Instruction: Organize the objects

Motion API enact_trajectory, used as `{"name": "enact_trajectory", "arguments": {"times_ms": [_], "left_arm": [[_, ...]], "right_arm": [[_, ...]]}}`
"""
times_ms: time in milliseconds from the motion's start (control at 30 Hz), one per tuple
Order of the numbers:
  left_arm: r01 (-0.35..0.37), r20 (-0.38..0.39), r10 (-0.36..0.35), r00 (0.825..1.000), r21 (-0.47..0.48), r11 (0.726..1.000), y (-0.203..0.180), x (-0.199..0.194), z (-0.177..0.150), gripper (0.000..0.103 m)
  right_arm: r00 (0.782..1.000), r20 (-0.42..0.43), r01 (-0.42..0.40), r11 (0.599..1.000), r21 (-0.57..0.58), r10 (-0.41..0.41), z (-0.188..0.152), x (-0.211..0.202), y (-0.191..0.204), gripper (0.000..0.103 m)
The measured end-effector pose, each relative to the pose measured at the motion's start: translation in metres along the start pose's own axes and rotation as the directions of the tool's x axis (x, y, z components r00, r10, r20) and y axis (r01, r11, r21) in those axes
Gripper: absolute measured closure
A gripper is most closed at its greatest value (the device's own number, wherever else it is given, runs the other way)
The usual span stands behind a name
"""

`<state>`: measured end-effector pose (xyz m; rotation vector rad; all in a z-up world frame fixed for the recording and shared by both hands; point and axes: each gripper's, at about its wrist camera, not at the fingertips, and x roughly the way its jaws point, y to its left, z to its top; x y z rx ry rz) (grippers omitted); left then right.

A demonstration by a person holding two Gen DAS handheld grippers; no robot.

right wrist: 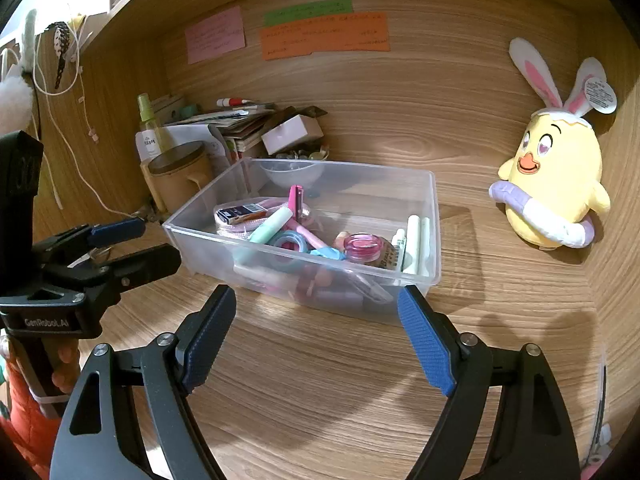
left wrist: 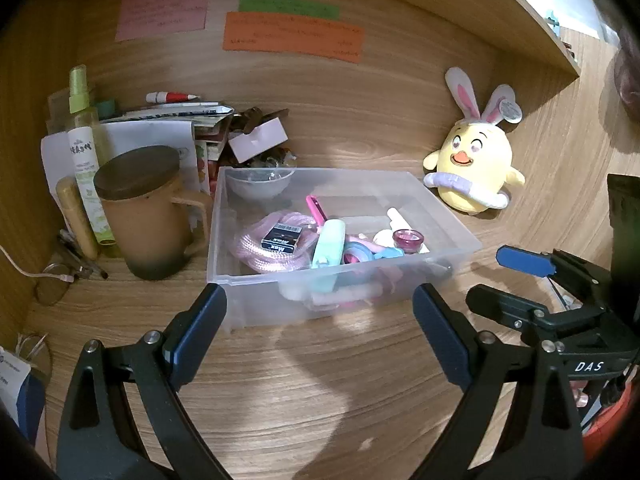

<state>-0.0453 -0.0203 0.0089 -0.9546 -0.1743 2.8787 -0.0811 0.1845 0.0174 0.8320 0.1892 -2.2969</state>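
I see the wooden desk (left wrist: 320, 380) with its back wall, and on it the clear plastic bin (right wrist: 434, 216), which stands in the middle, just in front of both my grippers. For me this bin is the main thing of the task, and the small objects are already inside it.

The biggest risk, I think, is the bin itself. It looks light, and if I push one finger against its near wall it can slide back toward the brown lidded mug (left wrist: 148, 216) and the pile of papers and boxes (left wrist: 192, 120) in the left corner.

The yellow chick plush (right wrist: 554, 184) leans on the wall to the right, well apart from the bin. If I take it by one rabbit ear, it may hang and swing, and then knock the bin rim.

My left gripper (left wrist: 320, 312) and my right gripper (right wrist: 316, 312) both have the jaws wide apart, with nothing between them. They hover close beside each other, so the two could bump if both reach in together.

Inside the bin, the pink round jar (right wrist: 363, 246) lies near the front wall, and the mint green tube (left wrist: 329, 250) rests over the pink cord (left wrist: 260, 240). The cord could come up together with the tube.
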Motion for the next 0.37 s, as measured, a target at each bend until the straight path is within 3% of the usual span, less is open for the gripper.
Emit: {"name": "enact_trajectory", "arguments": {"times_ms": [367], "left_arm": [[0.010,0.001,-0.010,1.000,0.013,1.000,-0.0019,-0.0005,-0.0019,0.008]], "right_arm": [[1.000,-0.011,-0.006,1.000,-0.003,0.006,-0.0001,0.0038,0.0001,0.022]]}}
